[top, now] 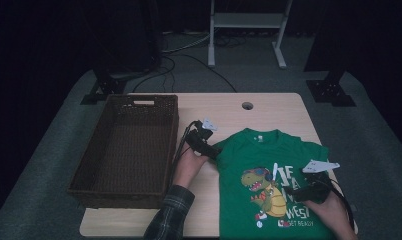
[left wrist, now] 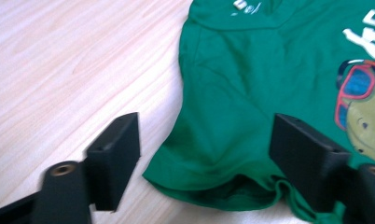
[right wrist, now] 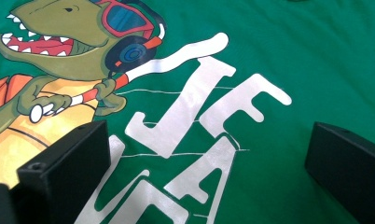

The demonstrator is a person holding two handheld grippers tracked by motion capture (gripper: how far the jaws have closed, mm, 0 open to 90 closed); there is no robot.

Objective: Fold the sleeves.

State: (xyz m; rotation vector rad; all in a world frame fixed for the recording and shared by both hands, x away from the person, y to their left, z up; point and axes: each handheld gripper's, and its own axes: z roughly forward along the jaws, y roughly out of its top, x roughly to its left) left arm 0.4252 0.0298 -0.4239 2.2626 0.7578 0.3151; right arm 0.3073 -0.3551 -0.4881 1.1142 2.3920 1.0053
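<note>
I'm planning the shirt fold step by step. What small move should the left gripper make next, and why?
Probably close the left gripper on the sleeve of the green T-shirt: its jaws are open astride the sleeve's hem, pads not yet pressing on the cloth.

basket (top: 124,145) on table (top: 279,107) left, t-shirt (top: 269,170) flat at right, just beside basket
</note>
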